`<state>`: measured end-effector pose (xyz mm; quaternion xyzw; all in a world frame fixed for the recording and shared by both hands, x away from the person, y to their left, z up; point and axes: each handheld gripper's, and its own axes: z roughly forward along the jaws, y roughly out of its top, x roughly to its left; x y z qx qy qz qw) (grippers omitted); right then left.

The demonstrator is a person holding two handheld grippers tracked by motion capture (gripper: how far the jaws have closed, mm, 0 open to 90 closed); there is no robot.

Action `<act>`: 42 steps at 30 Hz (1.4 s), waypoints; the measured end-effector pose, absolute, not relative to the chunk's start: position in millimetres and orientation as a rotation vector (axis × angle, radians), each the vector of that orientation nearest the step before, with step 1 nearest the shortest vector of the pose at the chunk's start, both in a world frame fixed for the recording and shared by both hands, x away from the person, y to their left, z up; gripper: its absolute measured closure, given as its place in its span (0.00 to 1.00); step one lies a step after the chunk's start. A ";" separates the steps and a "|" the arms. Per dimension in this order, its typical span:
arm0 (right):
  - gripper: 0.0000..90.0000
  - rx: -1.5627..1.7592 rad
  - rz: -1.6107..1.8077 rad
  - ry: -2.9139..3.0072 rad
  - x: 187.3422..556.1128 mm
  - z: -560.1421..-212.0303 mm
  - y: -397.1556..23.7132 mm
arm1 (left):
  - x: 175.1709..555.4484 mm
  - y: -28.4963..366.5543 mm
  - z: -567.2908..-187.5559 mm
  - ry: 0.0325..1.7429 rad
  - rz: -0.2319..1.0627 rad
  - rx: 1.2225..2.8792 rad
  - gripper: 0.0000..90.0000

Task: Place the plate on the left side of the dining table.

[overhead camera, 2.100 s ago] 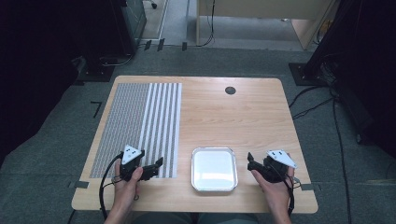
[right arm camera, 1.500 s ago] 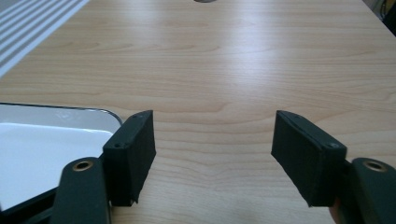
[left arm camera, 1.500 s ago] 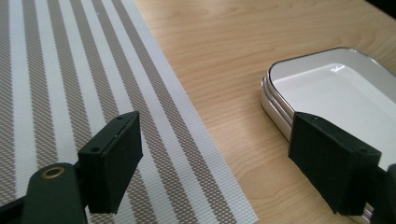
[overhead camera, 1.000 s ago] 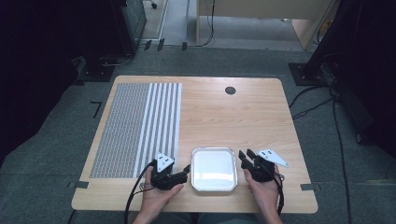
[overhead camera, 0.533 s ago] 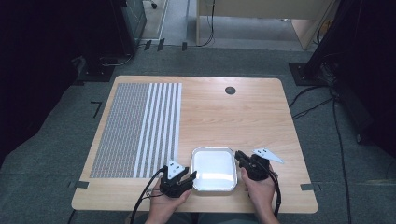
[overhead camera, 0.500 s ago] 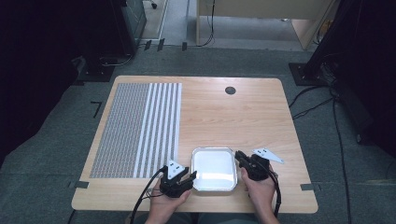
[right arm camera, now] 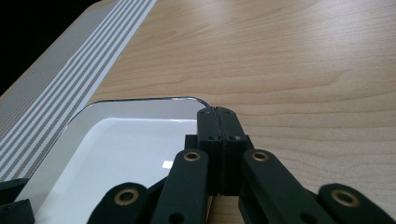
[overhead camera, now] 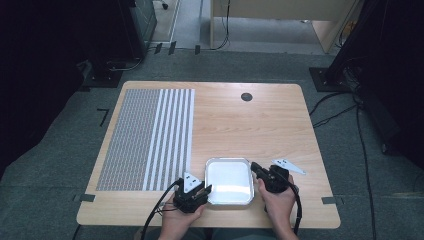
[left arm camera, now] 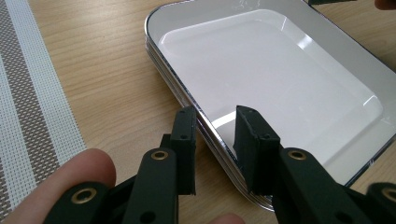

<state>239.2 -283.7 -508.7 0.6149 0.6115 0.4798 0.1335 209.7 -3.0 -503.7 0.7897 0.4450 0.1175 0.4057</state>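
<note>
Closing since earlier, both tongs (left arm camera: 212,135) (right arm camera: 218,135) straddle the tray (overhead camera: 229,181) rim: right clenched, left seemingly unclamped.

The left black plastic tongs (left arm camera: 212,140) have two blocky, matte jaws on flat links pinned with brass-ringed rivets, and the right black tongs (right arm camera: 218,122) are built the same. Each carries a pale grey three-cornered plate on top and trails a thin black cable toward the near edge. The forearms are bare, with no sleeves showing.
</note>
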 end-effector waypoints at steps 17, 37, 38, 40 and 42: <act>1.00 1.771 1.346 1.775 234.2 -501.4 -274.5 | 210.3 -3.9 -503.6 1.109 0.319 2.008 0.78; 0.99 1.908 1.454 1.701 233.4 -507.2 -281.7 | 210.9 -3.5 -504.4 1.100 0.309 2.008 0.79; 0.99 1.927 1.474 1.700 233.3 -507.6 -282.1 | 211.0 -3.4 -504.4 1.100 0.308 2.007 0.79; 0.99 1.958 1.465 1.628 231.6 -507.7 -287.2 | 211.1 -3.1 -504.4 1.099 0.306 2.009 0.79; 0.99 1.973 1.468 1.620 232.2 -507.6 -289.8 | 211.1 -3.2 -504.5 1.099 0.306 2.008 0.79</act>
